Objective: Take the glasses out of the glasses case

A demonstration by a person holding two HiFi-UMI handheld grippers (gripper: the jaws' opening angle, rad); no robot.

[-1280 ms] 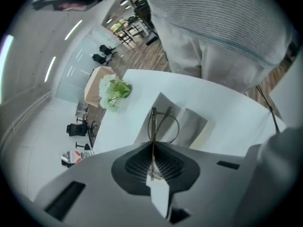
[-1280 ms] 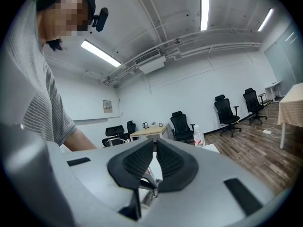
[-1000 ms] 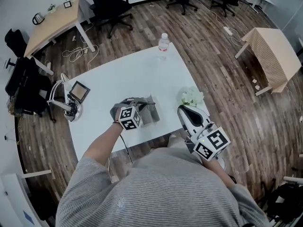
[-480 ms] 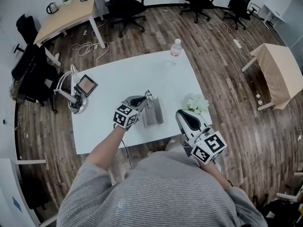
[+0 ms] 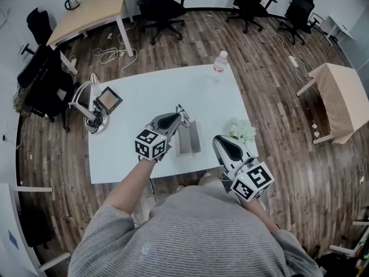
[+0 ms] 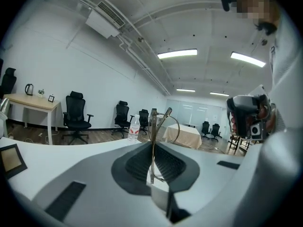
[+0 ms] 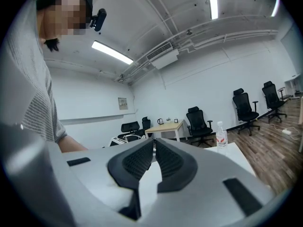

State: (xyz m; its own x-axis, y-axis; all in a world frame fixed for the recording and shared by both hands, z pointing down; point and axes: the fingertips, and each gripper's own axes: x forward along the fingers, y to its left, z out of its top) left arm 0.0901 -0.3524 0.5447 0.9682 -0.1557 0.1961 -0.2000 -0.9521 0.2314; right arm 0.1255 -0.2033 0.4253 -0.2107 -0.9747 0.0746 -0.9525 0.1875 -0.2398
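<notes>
The grey glasses case (image 5: 188,138) lies open on the white table (image 5: 155,91), near its front edge. My left gripper (image 5: 181,115) hovers just left of and above the case, shut on thin metal-framed glasses (image 5: 179,109). In the left gripper view the glasses (image 6: 164,125) stand upright, their frame pinched between the ribbed pads, at my left gripper (image 6: 153,144). My right gripper (image 5: 219,139) sits right of the case by the table's front edge. Its jaws are shut with nothing between them, as the right gripper view (image 7: 154,144) shows.
A water bottle (image 5: 219,62) stands at the table's far edge. White flowers (image 5: 243,130) lie near the right edge, close to my right gripper. A desk lamp (image 5: 86,104) and a small framed square (image 5: 108,100) occupy the left side. Office chairs (image 5: 161,4) stand beyond.
My left gripper has come up off the case with the glasses pinched in it, so the frame now stands clear above the case. The right gripper has barely moved.
</notes>
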